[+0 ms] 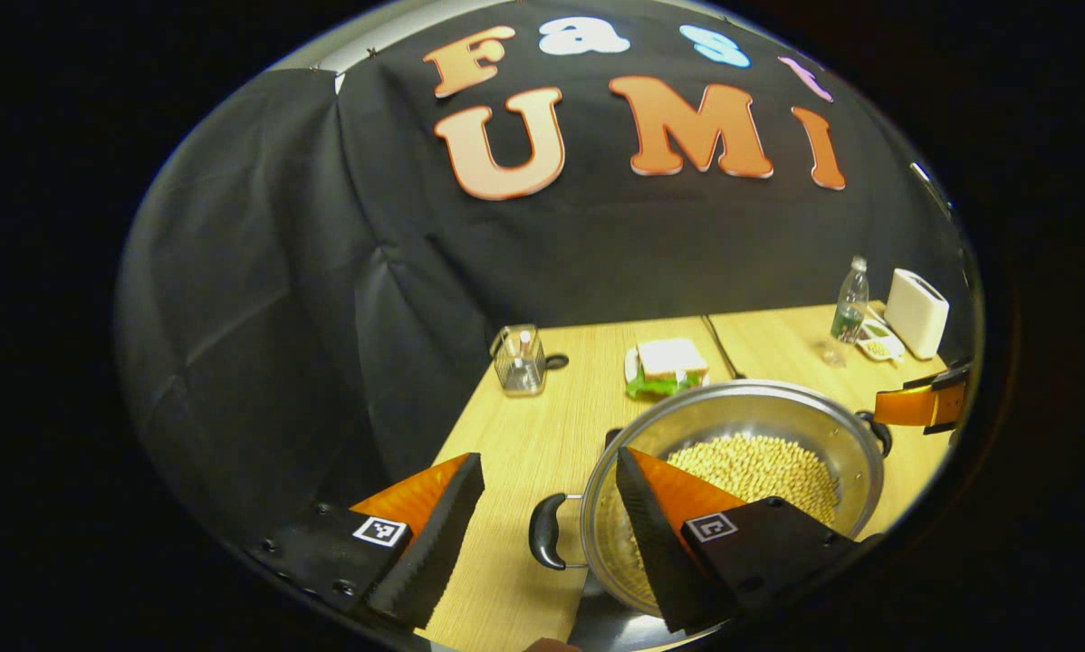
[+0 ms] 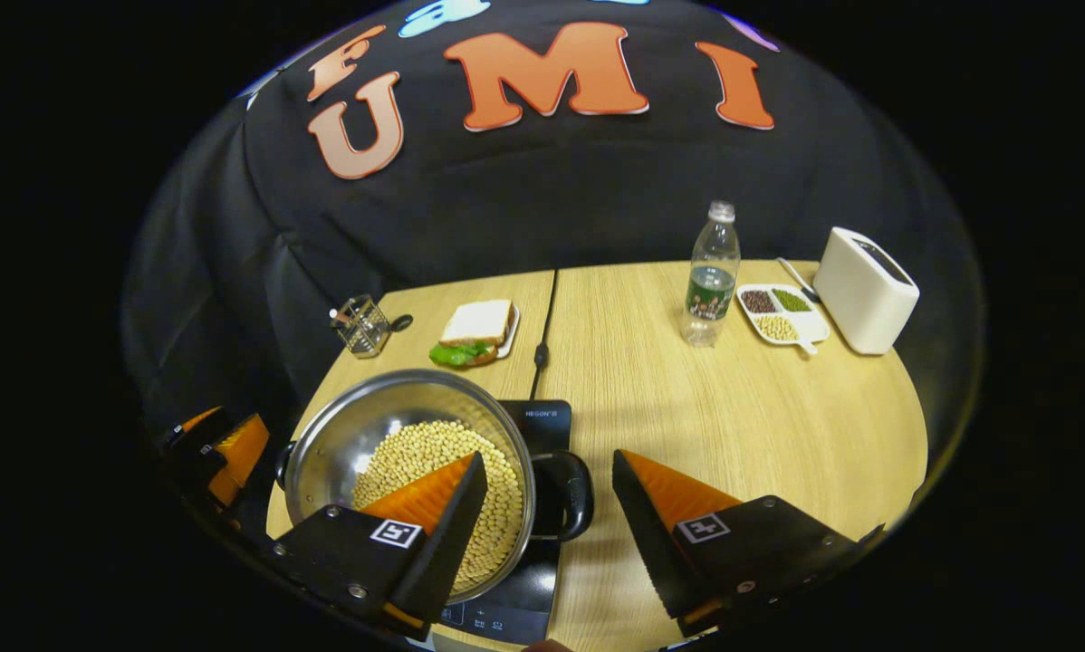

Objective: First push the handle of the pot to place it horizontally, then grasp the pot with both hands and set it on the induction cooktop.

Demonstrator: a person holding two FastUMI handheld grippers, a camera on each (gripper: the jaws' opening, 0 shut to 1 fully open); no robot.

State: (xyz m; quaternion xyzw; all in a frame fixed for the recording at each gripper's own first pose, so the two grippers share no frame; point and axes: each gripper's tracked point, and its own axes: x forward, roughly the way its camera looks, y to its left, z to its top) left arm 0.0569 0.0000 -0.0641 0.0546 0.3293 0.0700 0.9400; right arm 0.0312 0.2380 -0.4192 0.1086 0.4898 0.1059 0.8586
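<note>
My left gripper [image 1: 550, 521] has its fingers spread wide, and the pot's black left handle [image 1: 544, 532] lies in the gap between them without either finger pressing on it; the finger at about 4 o'clock in the left gripper view overlaps the rim of the pot [image 1: 742, 403]. My right gripper [image 2: 550, 516] is spread just as wide, with the pot's other black handle [image 2: 571, 493] sitting in its gap, untouched as far as I can tell, while the finger at 7 o'clock hangs over the bowl. The steel pot [image 2: 343, 444] holds a bed of pale soybeans [image 2: 434, 453] and sits on the black induction cooktop [image 2: 542, 421], whose edge and control strip peek out beneath it toward 6 o'clock in the right gripper view. Far off at 9 o'clock in that view I see my left gripper again, at the pot's far side. On the wooden tabletop [image 2: 687, 407], toward 12 o'clock, lies a sandwich on a plate [image 2: 475, 330], with a small clear holder [image 2: 361, 324] at 10 o'clock. Toward 1 o'clock stands a clear bottle [image 2: 711, 276], then a divided dish of beans [image 2: 778, 312] and a white toaster [image 2: 864, 288] just beside it.
</note>
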